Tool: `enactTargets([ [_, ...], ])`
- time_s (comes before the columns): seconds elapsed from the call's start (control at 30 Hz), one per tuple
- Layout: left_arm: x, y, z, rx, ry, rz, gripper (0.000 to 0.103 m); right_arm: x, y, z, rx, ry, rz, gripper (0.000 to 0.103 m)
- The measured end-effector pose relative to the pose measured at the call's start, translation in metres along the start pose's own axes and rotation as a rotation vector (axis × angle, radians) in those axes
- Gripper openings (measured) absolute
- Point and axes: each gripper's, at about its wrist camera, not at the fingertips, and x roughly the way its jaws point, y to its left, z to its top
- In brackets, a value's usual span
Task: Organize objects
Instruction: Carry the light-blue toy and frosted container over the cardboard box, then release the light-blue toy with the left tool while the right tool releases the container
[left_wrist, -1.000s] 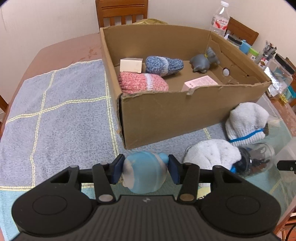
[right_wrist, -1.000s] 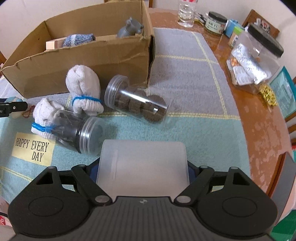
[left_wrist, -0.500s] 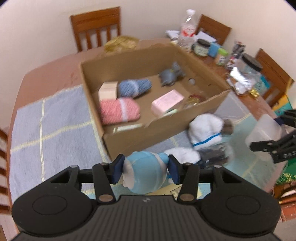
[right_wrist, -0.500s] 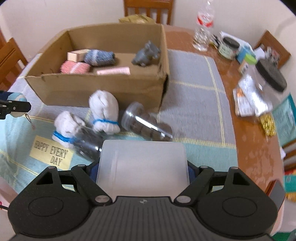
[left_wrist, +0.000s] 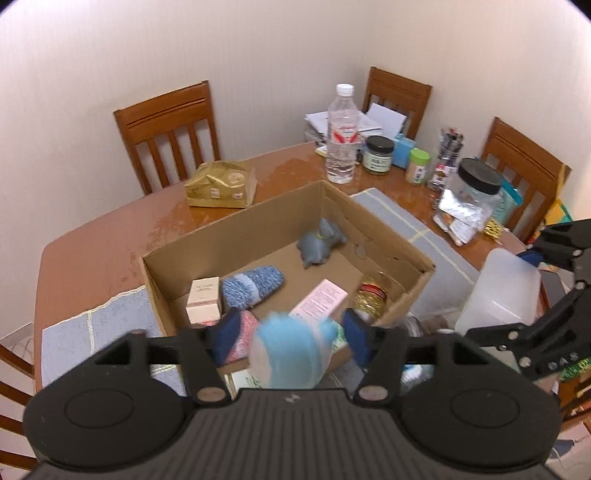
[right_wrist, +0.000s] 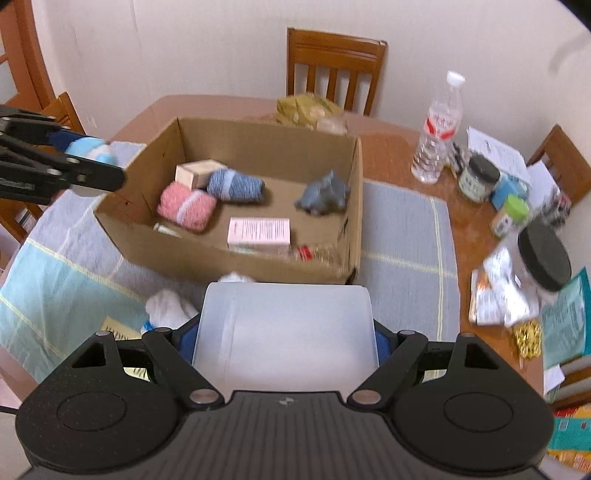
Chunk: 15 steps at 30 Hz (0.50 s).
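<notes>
Left tongs (left_wrist: 286, 338): jaws just spread, blurred blue toy (left_wrist: 286, 354) loose between them above cardboard box (left_wrist: 391, 236); likely dropping in. Right tongs (right_wrist: 284, 338): pinching translucent plastic container (right_wrist: 286, 328), raised near box; likely next.

Wood table (left_wrist: 110, 251) w/ cloth (right_wrist: 406, 229), cardboard box (right_wrist: 229, 258), bottle (left_wrist: 342, 136), jars.

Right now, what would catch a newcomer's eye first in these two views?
The open cardboard box mid-table, holding pink and blue rolled socks, a grey toy and a pink carton. At the box's near left corner the left gripper, whose fingers have just been opening, has a blue toy between them; the right gripper clamps a frosted plastic container.
</notes>
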Motion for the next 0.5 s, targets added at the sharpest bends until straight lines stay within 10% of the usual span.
enactTargets([
  [0.13, 0.004, 0.005, -0.002, -0.008, -0.006, 0.038, 0.091, 0.0, 0.001, 0.013, -0.021, -0.019, 0.002, 0.087],
  [0.5, -0.004, 0.029, -0.022, -0.105, 0.001, 0.042, 0.097, 0.009, -0.001, 0.055, -0.064, -0.061, 0.021, 0.087],
])
